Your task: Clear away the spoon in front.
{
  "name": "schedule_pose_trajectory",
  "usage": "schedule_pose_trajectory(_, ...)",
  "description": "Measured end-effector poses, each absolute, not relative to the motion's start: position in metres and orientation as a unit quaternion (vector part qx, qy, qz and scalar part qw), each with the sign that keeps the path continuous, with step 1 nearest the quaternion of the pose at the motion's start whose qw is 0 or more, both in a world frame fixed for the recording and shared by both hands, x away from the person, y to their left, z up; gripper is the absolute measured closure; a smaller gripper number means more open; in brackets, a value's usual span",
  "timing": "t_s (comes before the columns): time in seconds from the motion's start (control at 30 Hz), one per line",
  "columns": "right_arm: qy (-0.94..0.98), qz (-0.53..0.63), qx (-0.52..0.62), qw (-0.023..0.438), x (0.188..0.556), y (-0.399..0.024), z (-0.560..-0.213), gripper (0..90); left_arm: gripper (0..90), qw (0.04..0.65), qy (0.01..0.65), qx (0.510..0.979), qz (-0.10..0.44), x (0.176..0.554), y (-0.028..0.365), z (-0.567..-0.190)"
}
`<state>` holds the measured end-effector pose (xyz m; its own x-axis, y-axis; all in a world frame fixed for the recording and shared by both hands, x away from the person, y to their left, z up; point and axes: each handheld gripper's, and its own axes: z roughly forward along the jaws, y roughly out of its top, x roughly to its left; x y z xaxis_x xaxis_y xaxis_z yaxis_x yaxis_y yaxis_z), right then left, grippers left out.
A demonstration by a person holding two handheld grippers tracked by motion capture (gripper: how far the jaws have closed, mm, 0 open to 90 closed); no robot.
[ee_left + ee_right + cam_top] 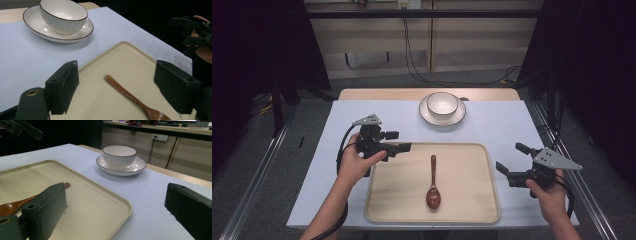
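Note:
A cream tray (462, 200) lies at the table's front middle, and a brown wooden spoon (433, 182) rests in it with its bowl end nearest me. My left gripper (399, 141) is open, held over the tray's far left corner and pointing right. In the left gripper view the spoon (125, 92) lies below and ahead of the open jaws of the left gripper (116, 68). My right gripper (512, 157) is open just off the tray's right edge, with nothing between its fingers. The right gripper view shows the tray (87, 195) and the spoon (15, 206) behind the left jaw of the right gripper (116, 188).
A white bowl (442, 103) stands on a white saucer (459, 116) at the back middle of the table. A pale sheet (337, 165) covers the table. Metal rails (257, 170) run along both sides, and cables (412, 65) hang behind.

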<state>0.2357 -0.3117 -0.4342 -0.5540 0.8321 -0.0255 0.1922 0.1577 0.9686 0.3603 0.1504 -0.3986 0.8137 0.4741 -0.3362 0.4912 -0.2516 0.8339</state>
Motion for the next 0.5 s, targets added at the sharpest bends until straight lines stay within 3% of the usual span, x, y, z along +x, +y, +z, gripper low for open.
schedule_pose_trajectory(0.5,0.7,0.535,0.366,0.298,0.235,-0.312,-0.434,3.3,16.1,0.545,0.31,0.779,0.001,0.356,0.168,-0.405)
